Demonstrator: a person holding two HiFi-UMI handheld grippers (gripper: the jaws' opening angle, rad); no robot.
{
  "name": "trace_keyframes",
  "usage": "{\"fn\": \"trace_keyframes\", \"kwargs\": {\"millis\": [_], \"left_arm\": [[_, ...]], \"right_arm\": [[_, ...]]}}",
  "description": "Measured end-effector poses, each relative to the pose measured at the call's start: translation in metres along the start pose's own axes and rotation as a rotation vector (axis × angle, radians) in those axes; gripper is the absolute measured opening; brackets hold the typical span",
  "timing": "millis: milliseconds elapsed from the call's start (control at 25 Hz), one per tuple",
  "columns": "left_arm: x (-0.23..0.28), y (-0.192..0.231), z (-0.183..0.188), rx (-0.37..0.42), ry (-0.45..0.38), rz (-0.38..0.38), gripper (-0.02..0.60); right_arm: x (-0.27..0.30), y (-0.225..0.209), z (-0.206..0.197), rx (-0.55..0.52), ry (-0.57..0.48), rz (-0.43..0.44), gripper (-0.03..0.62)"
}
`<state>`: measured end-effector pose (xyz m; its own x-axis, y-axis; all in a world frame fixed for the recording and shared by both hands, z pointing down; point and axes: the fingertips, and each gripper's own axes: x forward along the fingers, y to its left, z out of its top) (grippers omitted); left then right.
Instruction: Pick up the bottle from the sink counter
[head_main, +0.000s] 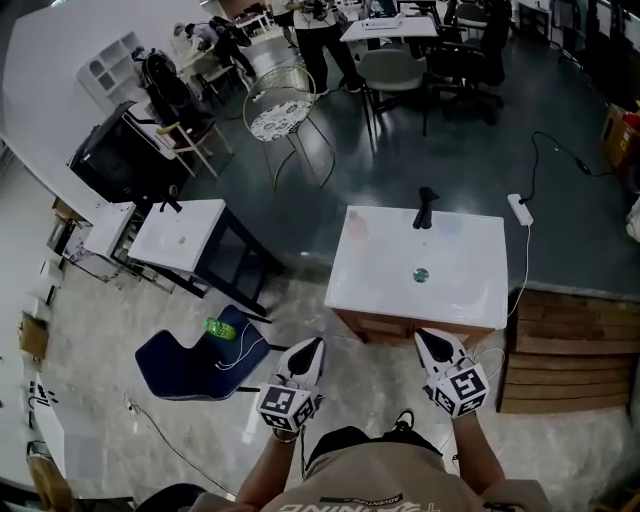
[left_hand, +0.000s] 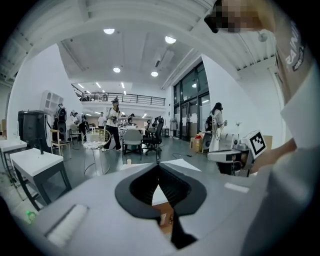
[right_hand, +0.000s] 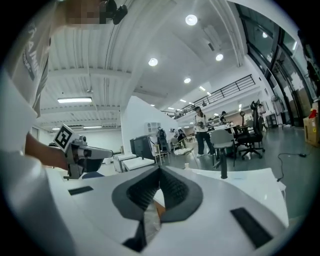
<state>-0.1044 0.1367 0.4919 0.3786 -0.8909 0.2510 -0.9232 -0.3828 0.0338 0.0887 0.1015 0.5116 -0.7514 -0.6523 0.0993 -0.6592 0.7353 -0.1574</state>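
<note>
The white sink counter (head_main: 370, 285) stands in front of me, with a black faucet (head_main: 425, 208) at its far edge and a drain (head_main: 421, 274) in the basin. A small pale bottle (head_main: 357, 227) stands on the counter's far left corner. It also shows as a small bottle (left_hand: 128, 161) in the left gripper view and as a tiny bottle (right_hand: 186, 165) in the right gripper view. My left gripper (head_main: 312, 348) and right gripper (head_main: 428, 342) hover side by side short of the counter's near edge. Both are shut and hold nothing.
A white side table (head_main: 180, 235) stands to the left. A blue seat (head_main: 175, 362) with a green bottle (head_main: 220, 328) lies on the floor. Wooden pallets (head_main: 570, 350) are stacked at the right, a power strip (head_main: 519, 208) lies behind the counter, and a white wire chair (head_main: 285, 115) stands farther back.
</note>
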Motion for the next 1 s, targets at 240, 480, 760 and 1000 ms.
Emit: {"fn": "trace_keyframes", "kwargs": {"millis": [240,480,760,1000], "left_arm": [[0.028,0.032,-0.001,-0.01,0.038,0.02,0.008],[0.065,0.067,-0.003,-0.022,0.02,-0.042,0.008],[0.104,0.112,0.029,0.022,-0.034,-0.145,0.008],[0.138,0.146,0.034,0.005,-0.058,-0.207,0.008]], "right_arm": [[0.033,-0.019,-0.001,0.008,0.032,0.028,0.011],[0.078,-0.029,0.008,-0.022,0.031,-0.002,0.011],[0.121,-0.028,0.04,-0.063,0.011,-0.101,0.011],[0.143,-0.027,0.047,-0.084,0.024,-0.182,0.011]]}}
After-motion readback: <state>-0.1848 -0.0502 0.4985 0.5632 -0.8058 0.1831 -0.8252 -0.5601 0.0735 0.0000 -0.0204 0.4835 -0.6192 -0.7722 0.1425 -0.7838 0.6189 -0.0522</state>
